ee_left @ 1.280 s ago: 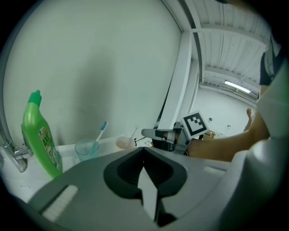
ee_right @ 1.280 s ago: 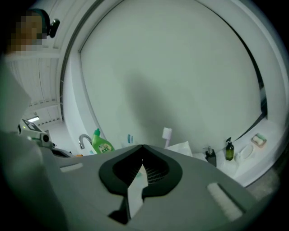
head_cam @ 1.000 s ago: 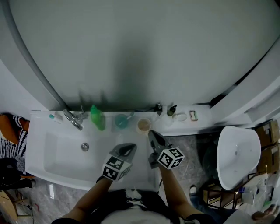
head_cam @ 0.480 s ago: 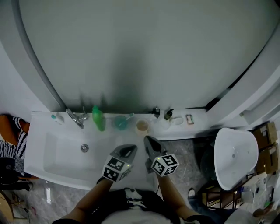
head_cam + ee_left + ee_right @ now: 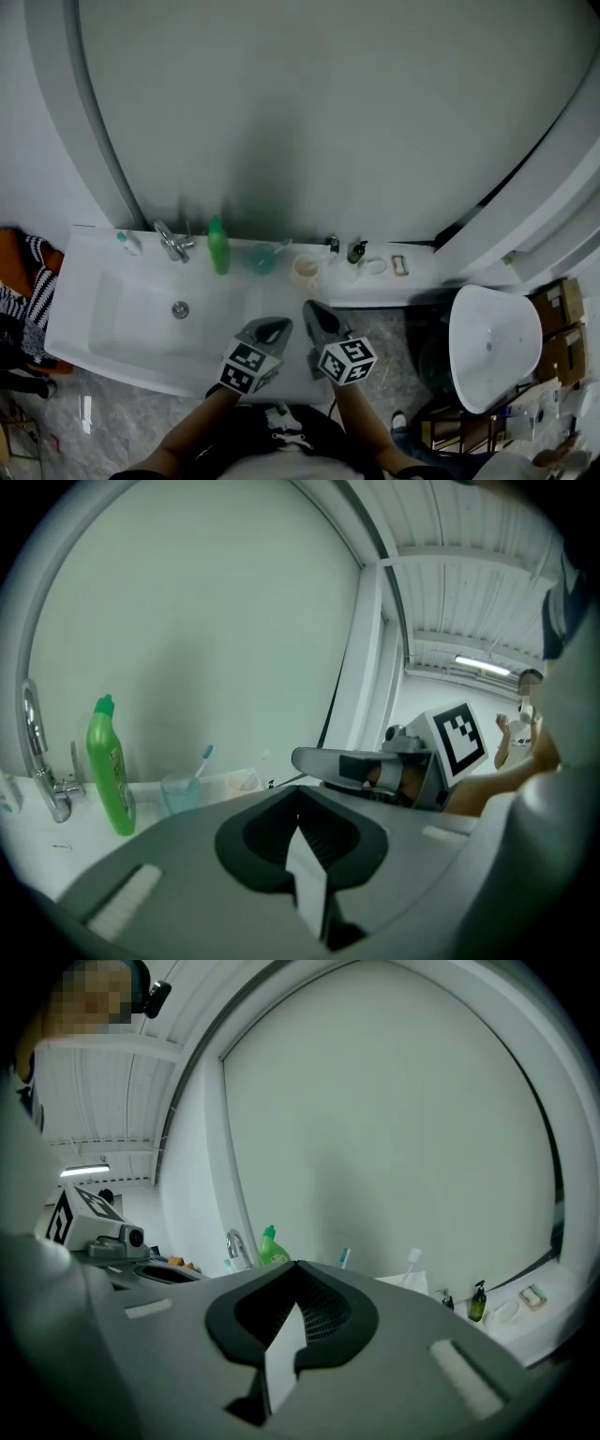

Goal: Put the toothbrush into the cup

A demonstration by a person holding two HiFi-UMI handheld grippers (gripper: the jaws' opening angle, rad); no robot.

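Jaws together and empty, my left tool [image 5: 274,327] and right tool [image 5: 311,309] have drawn back from the translucent teal cup [image 5: 178,794] ahead, blue-headed toothbrush [image 5: 201,764] inside; looks done.

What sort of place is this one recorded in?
Most likely a bathroom: a white washbasin with a tap, a teal cup holding a toothbrush on the ledge behind it, and a green bottle beside the tap.
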